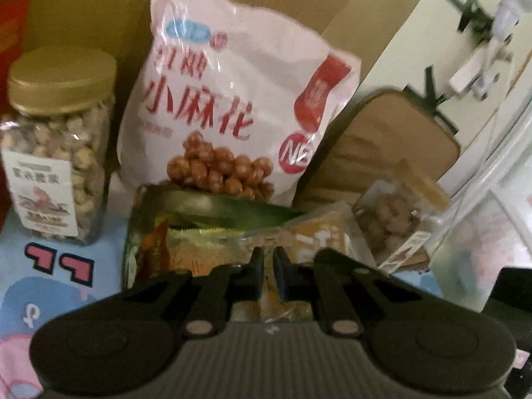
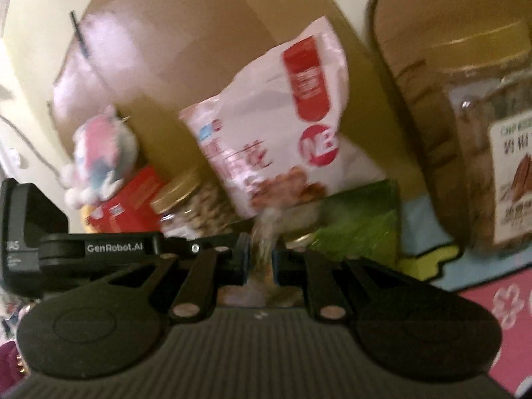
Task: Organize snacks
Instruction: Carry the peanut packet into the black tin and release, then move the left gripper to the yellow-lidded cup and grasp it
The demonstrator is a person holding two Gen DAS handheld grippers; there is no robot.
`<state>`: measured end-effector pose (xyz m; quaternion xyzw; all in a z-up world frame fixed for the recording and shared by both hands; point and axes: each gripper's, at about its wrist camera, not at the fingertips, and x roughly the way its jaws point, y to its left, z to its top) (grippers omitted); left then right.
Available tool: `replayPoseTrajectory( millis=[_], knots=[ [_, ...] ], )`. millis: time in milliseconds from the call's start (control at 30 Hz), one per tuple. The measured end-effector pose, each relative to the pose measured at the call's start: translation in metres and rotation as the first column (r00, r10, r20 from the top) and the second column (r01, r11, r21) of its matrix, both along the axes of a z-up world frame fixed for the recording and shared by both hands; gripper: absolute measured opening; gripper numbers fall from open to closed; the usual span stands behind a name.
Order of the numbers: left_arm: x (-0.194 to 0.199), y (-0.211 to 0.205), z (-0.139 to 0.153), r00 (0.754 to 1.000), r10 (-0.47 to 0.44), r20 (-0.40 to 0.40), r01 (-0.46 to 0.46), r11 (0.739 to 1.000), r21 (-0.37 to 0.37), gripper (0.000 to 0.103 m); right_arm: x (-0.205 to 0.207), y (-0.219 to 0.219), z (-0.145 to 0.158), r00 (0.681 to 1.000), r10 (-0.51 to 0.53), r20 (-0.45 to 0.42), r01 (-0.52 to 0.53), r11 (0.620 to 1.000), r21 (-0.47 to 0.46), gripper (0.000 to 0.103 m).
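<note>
My left gripper (image 1: 268, 259) is shut on the near edge of a clear snack packet (image 1: 199, 232) with green and orange contents, which lies in front of me. Behind it a large white and pink snack bag (image 1: 232, 99) with red lettering leans against a cardboard box (image 1: 83, 10). A gold-lidded nut jar (image 1: 56, 153) stands upright at the left. Another nut jar (image 1: 399, 212) lies tilted at the right. In the blurred right wrist view, my right gripper (image 2: 261, 259) has a thin, clear beige piece of packaging (image 2: 264, 232) between its nearly closed fingers. The snack bag (image 2: 282, 126) is beyond it.
A tan padded case (image 1: 392, 146) leans at the back right. Beside it is a white wall with a fixture (image 1: 492, 43). A cartoon-print cloth (image 1: 50, 282) covers the surface. The right wrist view shows a big nut jar (image 2: 482, 133), a plush toy (image 2: 103, 153), a red box (image 2: 133, 206) and the left tool's housing (image 2: 33, 232).
</note>
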<state>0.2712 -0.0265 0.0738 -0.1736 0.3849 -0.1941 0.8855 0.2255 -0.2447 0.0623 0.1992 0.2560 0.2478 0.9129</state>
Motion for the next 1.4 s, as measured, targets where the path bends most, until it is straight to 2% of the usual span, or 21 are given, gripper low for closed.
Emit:
replayPoseTrajectory(
  millis=[100,133,167,200,367,433,533,667,733,833,900,967,1100,1133,1200,1333,1400],
  knots=[
    [0.000,-0.006,-0.009,1.000,-0.005,-0.022,0.006,0.999,0.038,0.009,0.008,0.005,-0.005,0.999,-0.035,-0.007,0.034,0.994,-0.107,0.023],
    [-0.002,-0.006,-0.010,1.000,-0.007,-0.025,0.008,0.999,0.043,0.009,0.005,0.005,-0.005,0.998,-0.065,0.017,0.067,0.987,-0.149,0.029],
    [-0.004,-0.005,-0.011,1.000,-0.011,-0.023,0.012,0.999,0.046,0.009,0.001,0.004,-0.003,0.994,-0.100,0.041,0.106,0.978,-0.180,0.048],
    [-0.007,-0.005,-0.010,1.000,-0.011,-0.020,0.012,0.999,0.051,0.009,-0.007,0.001,-0.001,0.987,-0.141,0.077,0.154,0.970,-0.190,0.056],
    [-0.034,0.005,0.005,0.999,-0.032,0.008,0.032,0.999,0.031,0.009,-0.046,-0.015,0.009,0.959,-0.222,0.178,0.247,0.961,-0.128,0.056],
    [-0.056,0.010,0.014,0.998,-0.058,0.039,0.057,0.998,0.027,0.009,-0.066,-0.019,0.010,0.957,-0.221,0.189,0.243,0.964,-0.106,0.056],
    [-0.098,0.023,0.019,0.992,-0.099,0.077,0.096,0.995,0.039,0.009,-0.101,-0.023,0.001,0.976,-0.163,0.147,0.173,0.983,-0.060,0.056],
    [-0.148,0.047,0.008,0.992,-0.112,0.050,0.108,0.991,0.080,0.010,-0.141,-0.014,-0.029,1.000,-0.009,0.017,0.009,0.999,-0.031,0.056],
    [-0.171,0.061,-0.002,0.996,-0.087,0.028,0.083,0.989,0.123,0.010,-0.158,-0.005,-0.044,0.996,0.081,-0.047,-0.082,0.997,-0.017,0.056],
    [-0.199,0.087,-0.010,0.999,-0.031,0.027,0.027,0.990,0.139,0.010,-0.185,0.013,-0.054,0.979,0.196,-0.060,-0.199,0.979,-0.047,0.056],
    [-0.220,0.109,-0.014,1.000,0.011,0.024,-0.014,0.995,0.102,0.011,-0.198,0.030,-0.052,0.965,0.258,-0.045,-0.261,0.961,-0.090,0.056],
    [-0.238,0.124,-0.017,0.999,0.037,0.028,-0.039,0.997,0.068,0.012,-0.213,0.049,-0.046,0.945,0.327,0.007,-0.322,0.934,-0.152,0.056],
    [-0.270,0.144,-0.025,0.997,0.081,0.018,-0.081,0.996,0.022,0.013,-0.231,0.091,-0.036,0.886,0.460,0.062,-0.429,0.862,-0.270,0.056],
    [-0.277,0.146,-0.028,0.996,0.082,0.019,-0.082,0.997,0.007,0.016,-0.233,0.100,-0.036,0.873,0.483,0.066,-0.446,0.846,-0.294,0.056],
    [-0.293,0.149,-0.033,0.996,0.075,0.038,-0.074,0.997,-0.013,0.042,-0.239,0.117,-0.038,0.848,0.525,0.074,-0.469,0.808,-0.357,0.056],
    [-0.313,0.151,-0.040,0.996,0.045,0.074,-0.042,0.998,-0.037,0.043,-0.245,0.146,-0.045,0.807,0.586,0.076,-0.492,0.737,-0.463,0.055],
    [-0.316,0.151,-0.043,0.996,0.027,0.081,-0.022,0.998,-0.058,0.043,-0.247,0.156,-0.049,0.798,0.598,0.072,-0.487,0.711,-0.507,0.055]
  ],
)
